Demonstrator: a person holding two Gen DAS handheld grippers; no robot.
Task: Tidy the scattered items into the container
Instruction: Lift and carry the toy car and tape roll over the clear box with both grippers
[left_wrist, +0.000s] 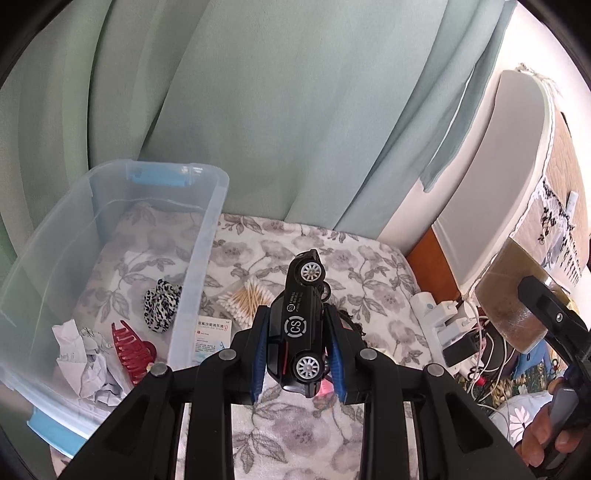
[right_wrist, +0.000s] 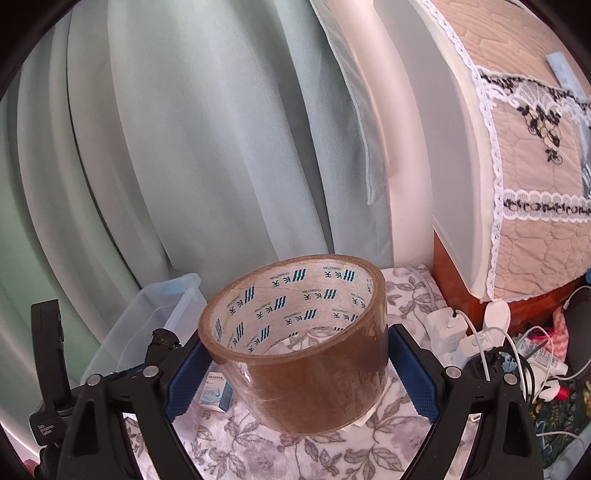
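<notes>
My left gripper (left_wrist: 297, 332) is shut on a black toy car (left_wrist: 300, 326), held on its side above the floral cloth, its wheels facing right. To its left stands the clear plastic container (left_wrist: 199, 254), which holds a red hair claw (left_wrist: 133, 350), a leopard-print scrunchie (left_wrist: 162, 304) and crumpled paper (left_wrist: 86, 354). A bundle of cotton swabs (left_wrist: 245, 299) and a small medicine box (left_wrist: 210, 338) lie on the cloth beside the container. My right gripper (right_wrist: 295, 369) is shut on a roll of brown packing tape (right_wrist: 303, 347), lifted off the cloth. The container (right_wrist: 155, 314) sits far left in that view.
Pale green curtains hang behind the floral cloth (left_wrist: 369, 266). At the right are a white power strip with chargers and cables (left_wrist: 454, 321) and a padded headboard with a lace cover (right_wrist: 535, 184). A hand (left_wrist: 543, 435) holds the right gripper at the lower right.
</notes>
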